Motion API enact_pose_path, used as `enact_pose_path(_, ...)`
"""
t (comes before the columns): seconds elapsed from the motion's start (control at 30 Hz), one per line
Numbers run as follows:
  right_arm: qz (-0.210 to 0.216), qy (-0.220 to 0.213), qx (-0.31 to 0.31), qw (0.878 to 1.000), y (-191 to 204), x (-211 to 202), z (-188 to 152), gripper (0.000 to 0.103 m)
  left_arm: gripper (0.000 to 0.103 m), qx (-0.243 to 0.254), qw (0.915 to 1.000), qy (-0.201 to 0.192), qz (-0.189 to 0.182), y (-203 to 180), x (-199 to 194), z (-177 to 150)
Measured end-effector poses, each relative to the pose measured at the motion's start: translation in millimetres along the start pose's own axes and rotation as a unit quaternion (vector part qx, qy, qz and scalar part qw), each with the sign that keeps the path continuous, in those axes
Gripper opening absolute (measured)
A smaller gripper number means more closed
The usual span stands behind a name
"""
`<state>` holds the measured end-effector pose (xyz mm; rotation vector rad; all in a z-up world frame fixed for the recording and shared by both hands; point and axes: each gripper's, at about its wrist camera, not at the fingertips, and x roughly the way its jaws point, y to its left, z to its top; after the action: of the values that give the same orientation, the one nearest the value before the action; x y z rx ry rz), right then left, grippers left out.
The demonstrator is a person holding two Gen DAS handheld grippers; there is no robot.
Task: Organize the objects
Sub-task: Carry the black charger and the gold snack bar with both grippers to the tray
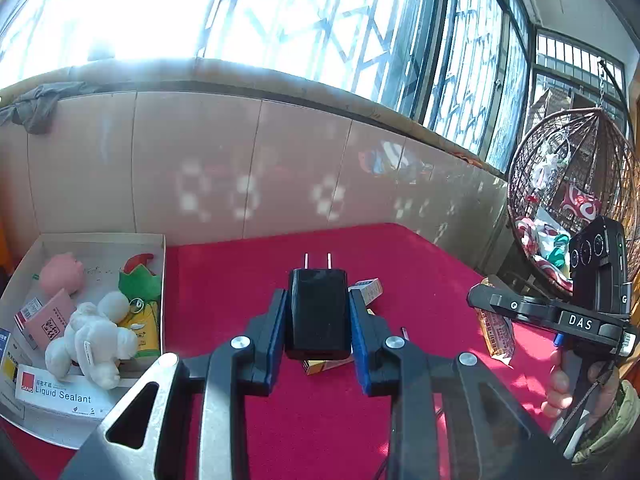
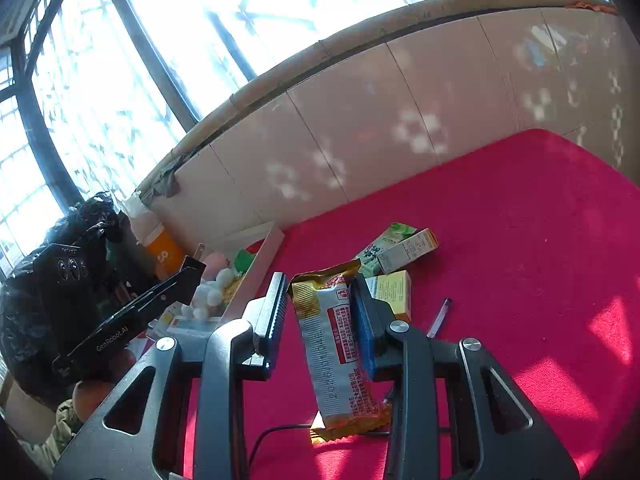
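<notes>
Gripping charger [image 1: 318, 314], left gripper [image 1: 319, 320] clamped, box [image 1: 163, 280] to its left; right gripper [image 2: 320, 320] holds snack bar [image 2: 336, 352] by right finger, grip uncertain; boxes [image 2: 394, 256], pen [image 2: 438, 316] ahead, unsorted; box part-filled

Grippers: two, left gripper [image 1: 318, 312] and right gripper [image 2: 320, 312].
Black plug adapter [image 1: 318, 312]: one, with two prongs.
Snack bar wrapper [image 2: 340, 352]: one.
Small cartons on the red cloth [image 2: 520, 240]: three, namely green carton [image 2: 382, 250], grey-and-orange carton [image 2: 408, 256], yellow carton [image 2: 394, 290].
Pen [image 2: 439, 316]: one.
Cardboard tray [image 1: 40, 420]: one, far left.
Soft toys in tray: two, white plush [image 1: 94, 340] and pink plush [image 1: 62, 274].
Sealant box [image 1: 60, 394]: one.
</notes>
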<state>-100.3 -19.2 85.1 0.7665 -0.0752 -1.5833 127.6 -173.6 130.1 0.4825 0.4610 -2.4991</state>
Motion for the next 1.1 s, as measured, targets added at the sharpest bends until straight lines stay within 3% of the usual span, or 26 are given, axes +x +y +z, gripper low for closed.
enact_pose_path(1.1, 0.009, 0.058, -0.066, 0.996, 88, 72, 20, 0.031, 0.029, -0.094, 0.9929, -0.046, 0.057, 93, -46, -4)
